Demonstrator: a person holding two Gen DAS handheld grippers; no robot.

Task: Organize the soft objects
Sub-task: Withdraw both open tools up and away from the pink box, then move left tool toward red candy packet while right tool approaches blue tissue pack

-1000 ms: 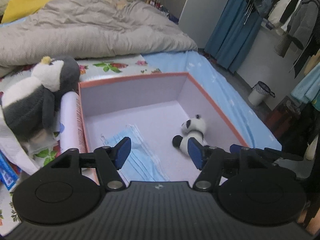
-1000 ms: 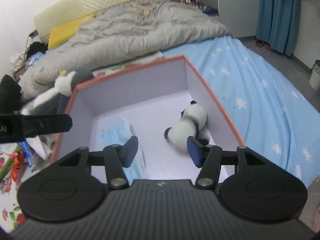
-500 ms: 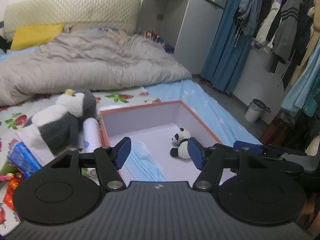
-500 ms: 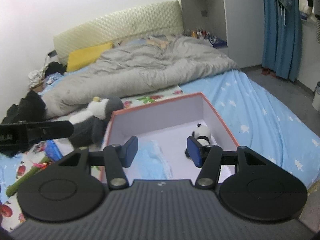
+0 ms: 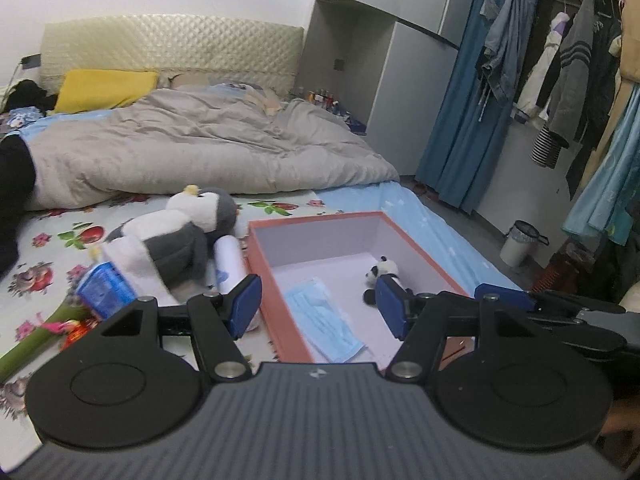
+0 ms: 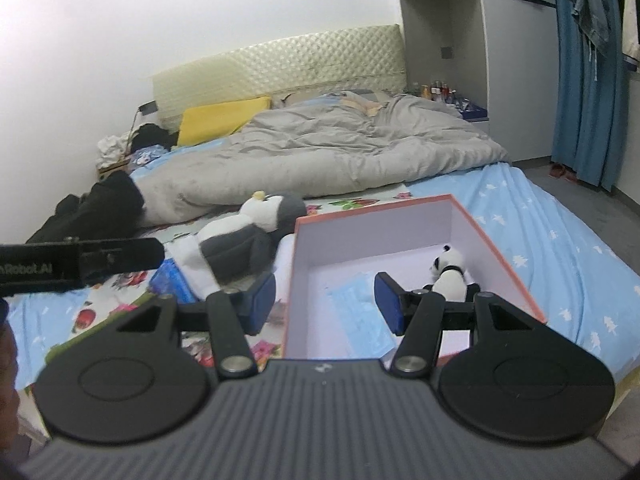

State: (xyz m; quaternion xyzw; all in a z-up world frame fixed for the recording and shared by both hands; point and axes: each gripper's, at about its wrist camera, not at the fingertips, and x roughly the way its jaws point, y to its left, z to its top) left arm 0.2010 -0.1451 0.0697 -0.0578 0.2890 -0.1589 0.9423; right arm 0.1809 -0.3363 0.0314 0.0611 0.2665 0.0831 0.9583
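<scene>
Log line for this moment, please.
left gripper: open, empty | right gripper: open, empty | box: panda, mask inside | penguin: outside, beside box

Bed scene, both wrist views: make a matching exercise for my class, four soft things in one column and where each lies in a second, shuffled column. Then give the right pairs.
Things
1. small panda toy
2. blue face mask
3. large penguin plush
4. yellow pillow

Places
A. at the head of the bed, against the quilted headboard
B. flat on the floor of the open box, toward its near left side
C. on the flowered sheet, just outside the box's left wall
D. inside the box, by its right wall

Pairs: 1-D, 2-B, 3-C, 4-A
</scene>
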